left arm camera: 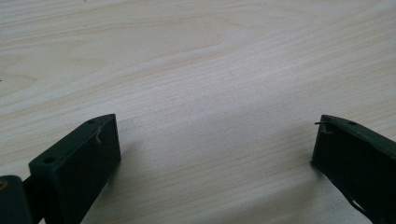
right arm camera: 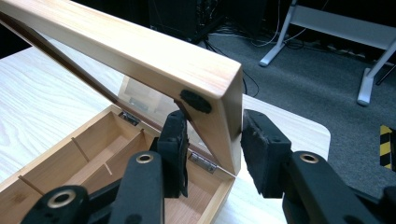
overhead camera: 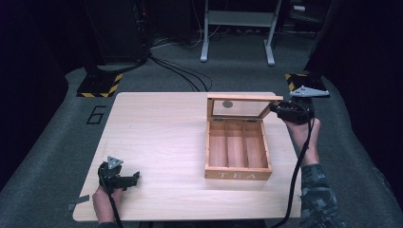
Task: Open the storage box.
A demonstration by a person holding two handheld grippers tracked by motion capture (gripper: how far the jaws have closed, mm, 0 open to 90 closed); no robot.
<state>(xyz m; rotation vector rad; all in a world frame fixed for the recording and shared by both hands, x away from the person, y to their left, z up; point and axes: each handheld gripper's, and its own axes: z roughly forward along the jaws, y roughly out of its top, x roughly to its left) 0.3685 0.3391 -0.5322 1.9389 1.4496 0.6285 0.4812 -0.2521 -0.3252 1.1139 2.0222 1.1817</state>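
From above, the wooden tea box with three compartments (overhead camera: 238, 152) sits right of centre on the pale wood tabletop (overhead camera: 157, 142), its glass-paned lid (overhead camera: 243, 105) raised. The right gripper (right arm camera: 212, 144) view adds the close-up: pads clamped on the lid's side rail. The left gripper (left arm camera: 215, 149) is spread wide over bare wood (holding nothing).

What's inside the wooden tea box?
The tea box is open, its lid held up by the right hand-held gripper. Inside, thin wooden dividers make three long compartments, and all look empty. The strip of floor right behind the front wall is hidden.
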